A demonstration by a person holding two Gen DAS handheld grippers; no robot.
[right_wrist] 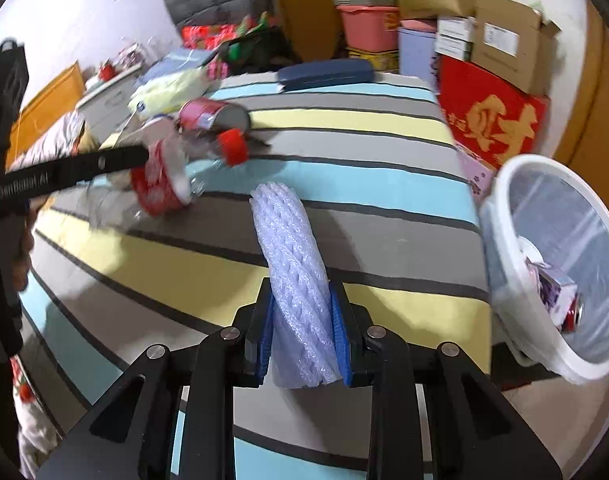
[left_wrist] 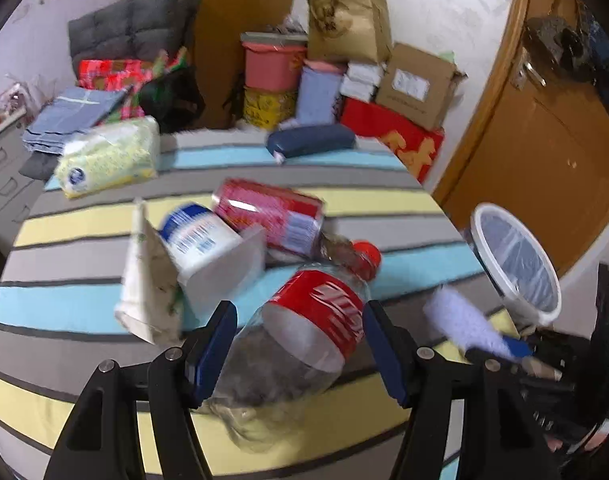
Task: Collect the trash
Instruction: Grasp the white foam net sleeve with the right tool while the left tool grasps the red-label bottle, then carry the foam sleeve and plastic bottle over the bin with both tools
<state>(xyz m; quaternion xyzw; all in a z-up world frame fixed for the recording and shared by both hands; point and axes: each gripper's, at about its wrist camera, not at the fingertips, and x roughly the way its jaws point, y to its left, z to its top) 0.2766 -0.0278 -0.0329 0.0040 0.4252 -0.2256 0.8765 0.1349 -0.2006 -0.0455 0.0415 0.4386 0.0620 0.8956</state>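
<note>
Over the striped cloth (right_wrist: 344,184), right fingers (right_wrist: 276,320) pinch ribbed foam netting (right_wrist: 292,248); left fingers (left_wrist: 220,344) straddle a clear bottle (left_wrist: 300,336).

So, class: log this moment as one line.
right gripper: shut on white foam net sleeve | left gripper: open around clear red-labelled plastic bottle

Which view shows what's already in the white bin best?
The right wrist view: it looks into the bin and shows a crushed carton or can lying against its liner. The left wrist view catches only the bin's rim and liner at an angle; its contents are hidden.
</note>
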